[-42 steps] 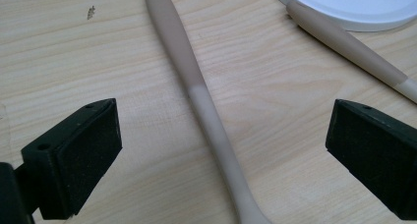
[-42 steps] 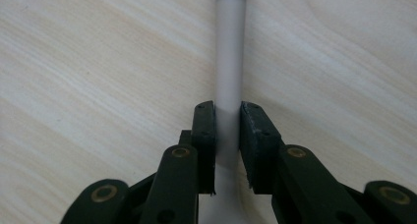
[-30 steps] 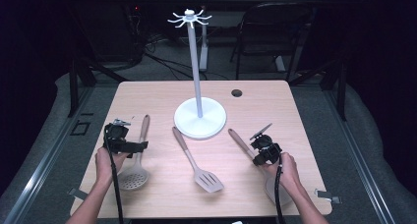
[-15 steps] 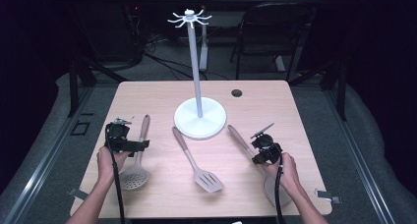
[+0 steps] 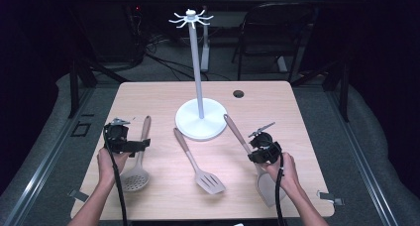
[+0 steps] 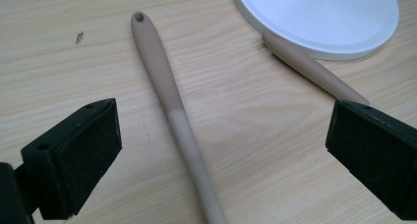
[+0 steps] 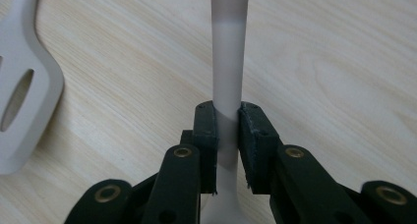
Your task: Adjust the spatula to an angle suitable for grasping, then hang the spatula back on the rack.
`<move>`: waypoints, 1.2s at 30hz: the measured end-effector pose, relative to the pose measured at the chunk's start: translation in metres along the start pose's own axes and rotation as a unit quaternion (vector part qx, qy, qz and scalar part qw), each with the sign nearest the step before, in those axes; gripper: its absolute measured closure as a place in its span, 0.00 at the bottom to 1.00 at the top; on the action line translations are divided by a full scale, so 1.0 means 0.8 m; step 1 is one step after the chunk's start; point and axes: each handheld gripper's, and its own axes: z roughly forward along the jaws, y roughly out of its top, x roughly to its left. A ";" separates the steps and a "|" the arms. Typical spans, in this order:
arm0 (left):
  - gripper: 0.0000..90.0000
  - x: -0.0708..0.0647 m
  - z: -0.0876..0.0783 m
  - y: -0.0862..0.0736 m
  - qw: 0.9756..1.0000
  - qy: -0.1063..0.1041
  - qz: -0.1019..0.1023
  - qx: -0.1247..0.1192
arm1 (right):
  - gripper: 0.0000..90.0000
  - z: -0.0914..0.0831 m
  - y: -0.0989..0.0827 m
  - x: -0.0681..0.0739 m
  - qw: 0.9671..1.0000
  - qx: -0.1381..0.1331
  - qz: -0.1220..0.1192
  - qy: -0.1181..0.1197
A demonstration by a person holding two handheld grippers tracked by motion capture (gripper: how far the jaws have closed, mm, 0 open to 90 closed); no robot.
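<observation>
Beige silicone handle pinched in my right jaws, left jaws gaping over the table.

Nearest to me, my right gripper (image 7: 227, 135) is clamping both pads on the neck of a solid turner (image 5: 267, 186), whose blade is sitting by the table's near edge under my right hand (image 5: 282, 169) while its handle is pointing up toward the stand. My left gripper (image 6: 221, 150) is hanging wide apart, gripping nothing, with the handle of the skimmer (image 6: 172, 111) lying on the wood between its pads and touching neither. Between my two hands the slotted turner (image 5: 198, 161) is lying flat on the light wooden table (image 5: 307, 117). Farther off, the white hook stand (image 5: 200, 118) is standing upright mid-table, the slotted turner's handle tip just beside its round base.
</observation>
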 end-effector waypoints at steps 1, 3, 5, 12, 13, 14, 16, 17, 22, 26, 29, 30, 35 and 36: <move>0.00 0.000 -0.002 0.000 1.000 0.001 -0.001 -0.005 | 0.88 -0.002 0.002 0.001 1.000 -0.004 -0.004 -0.004; 0.00 -0.002 -0.005 0.000 1.000 0.001 -0.002 -0.011 | 0.88 -0.007 0.005 0.006 1.000 -0.017 -0.006 -0.002; 0.00 -0.003 -0.005 0.000 1.000 0.002 -0.003 -0.014 | 0.88 -0.011 0.009 0.010 1.000 -0.026 -0.012 0.001; 0.00 -0.012 -0.009 0.004 1.000 -0.003 -0.004 -0.025 | 0.88 -0.015 0.030 0.022 0.998 -0.056 -0.024 0.012; 0.00 -0.014 -0.010 0.005 1.000 -0.004 -0.001 -0.027 | 0.88 -0.015 0.032 0.024 0.998 -0.058 -0.027 0.016; 0.00 -0.016 -0.011 0.006 1.000 -0.005 -0.002 -0.029 | 0.88 -0.016 0.035 0.025 0.998 -0.058 -0.031 0.017; 0.00 -0.020 -0.012 0.009 0.999 -0.011 -0.003 -0.035 | 0.88 -0.017 0.038 0.030 0.997 -0.066 -0.032 0.018; 0.00 -0.023 -0.013 0.012 0.999 -0.015 -0.004 -0.039 | 0.88 -0.017 0.039 0.032 0.997 -0.070 -0.035 0.019; 0.00 -0.046 -0.015 0.026 0.998 -0.038 0.007 -0.056 | 0.88 -0.021 0.048 0.037 0.995 -0.086 -0.049 0.019; 0.01 -0.070 -0.015 0.039 0.996 -0.060 0.024 -0.069 | 0.88 -0.022 0.054 0.042 0.994 -0.096 -0.053 0.018; 0.01 -0.086 -0.011 0.047 0.994 -0.080 0.028 -0.069 | 0.88 -0.024 0.056 0.044 0.994 -0.096 -0.056 0.014; 0.01 -0.092 -0.009 0.049 0.993 -0.086 0.033 -0.070 | 0.88 -0.026 0.058 0.045 0.993 -0.096 -0.061 0.013; 0.03 -0.119 0.003 0.057 0.990 -0.116 0.043 -0.072 | 0.88 -0.031 0.060 0.048 0.992 -0.106 -0.068 0.011; 0.03 -0.123 0.005 0.059 0.989 -0.123 0.046 -0.070 | 0.88 -0.031 0.061 0.048 0.992 -0.106 -0.069 0.011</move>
